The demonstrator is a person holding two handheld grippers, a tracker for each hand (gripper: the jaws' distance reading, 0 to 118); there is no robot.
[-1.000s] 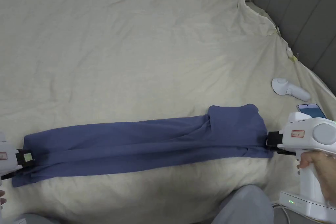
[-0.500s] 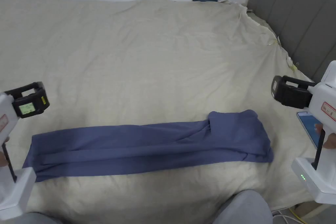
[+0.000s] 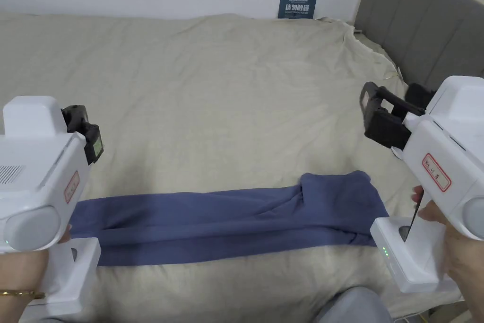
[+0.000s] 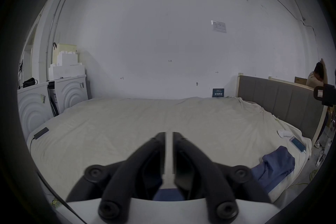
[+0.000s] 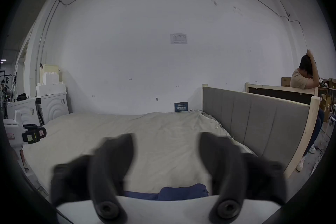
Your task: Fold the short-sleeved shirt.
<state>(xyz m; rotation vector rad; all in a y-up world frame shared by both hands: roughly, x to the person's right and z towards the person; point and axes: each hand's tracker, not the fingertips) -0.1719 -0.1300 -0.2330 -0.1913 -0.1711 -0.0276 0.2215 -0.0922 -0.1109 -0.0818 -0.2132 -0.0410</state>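
The blue short-sleeved shirt (image 3: 227, 217) lies folded into a long narrow strip across the near part of the bed, its bunched end to the right. My left gripper (image 3: 87, 137) is held above the strip's left end, apart from the cloth. In the left gripper view its jaws (image 4: 169, 135) stand almost together with nothing between them, and the shirt (image 4: 276, 164) lies below to the right. My right gripper (image 3: 373, 111) hovers above and beyond the right end, open and empty. In the right gripper view its jaws (image 5: 166, 146) are spread wide over the shirt (image 5: 181, 191).
The beige bed sheet (image 3: 236, 101) stretches far beyond the shirt. A grey headboard (image 3: 425, 30) bounds the right side. A phone (image 4: 297, 144) and a white controller (image 4: 283, 133) lie near it. A person (image 5: 305, 75) sits behind the headboard. White cabinets (image 4: 69, 89) stand at the left.
Both grippers have let go of the shirt's ends and risen off the bed. The shirt stays flat as a strip. The head camera has tilted upward.
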